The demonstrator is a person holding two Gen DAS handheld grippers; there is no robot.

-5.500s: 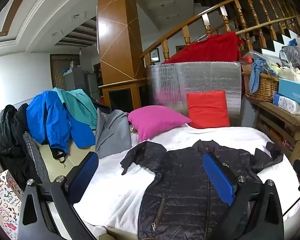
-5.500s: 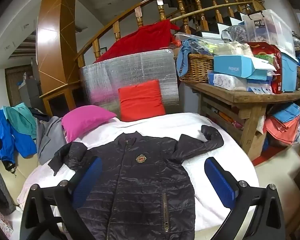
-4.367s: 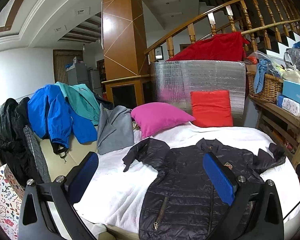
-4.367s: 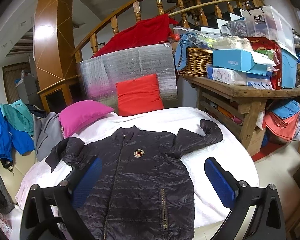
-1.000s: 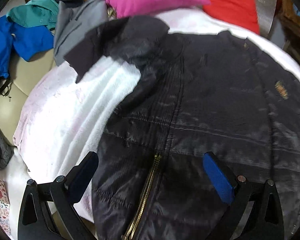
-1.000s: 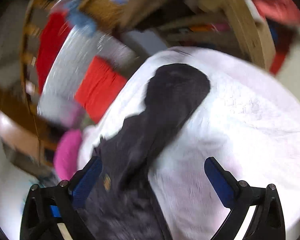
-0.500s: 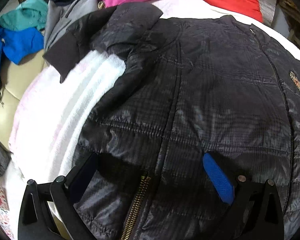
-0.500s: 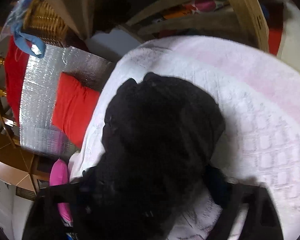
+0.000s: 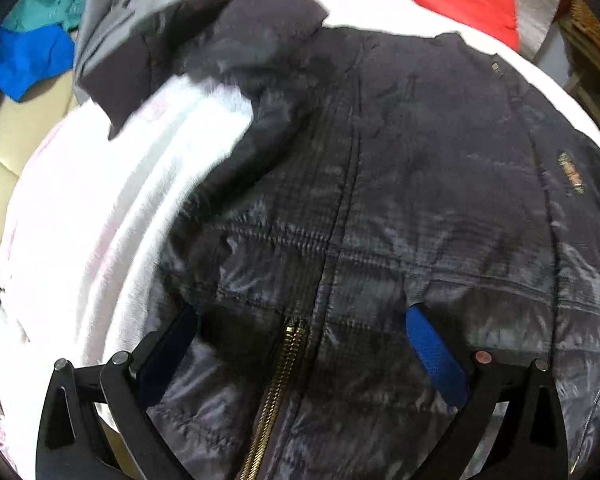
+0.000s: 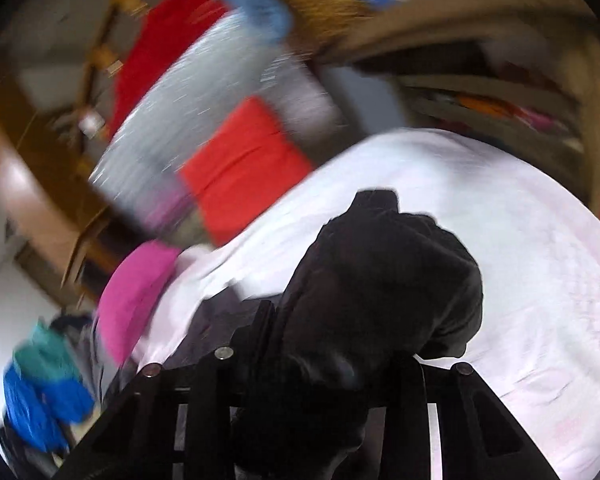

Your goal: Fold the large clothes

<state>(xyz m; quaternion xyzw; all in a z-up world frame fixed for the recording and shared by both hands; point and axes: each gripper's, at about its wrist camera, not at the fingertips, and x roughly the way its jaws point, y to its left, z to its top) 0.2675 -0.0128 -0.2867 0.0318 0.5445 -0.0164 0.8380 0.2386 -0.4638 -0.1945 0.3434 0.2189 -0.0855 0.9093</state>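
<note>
Black quilted jacket [image 9: 380,200] flat on the white blanket [image 9: 92,216], one sleeve in your grip.
Your right gripper [image 10: 320,364] is pinching the sleeve [image 10: 384,280]; your left gripper [image 9: 300,332] sits spread over the hem by the zip [image 9: 276,392]. Slick fabric could slide out, and an unpinned hem could let the body drag askew.

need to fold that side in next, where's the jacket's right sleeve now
In the right wrist view the sleeve is bunched in the right gripper, over the white blanket, below the red cushion.

Black quilted jacket [image 9: 380,184] on white blanket [image 9: 100,208]; pink pillow [image 10: 134,292], red cushion [image 10: 244,168].
</note>
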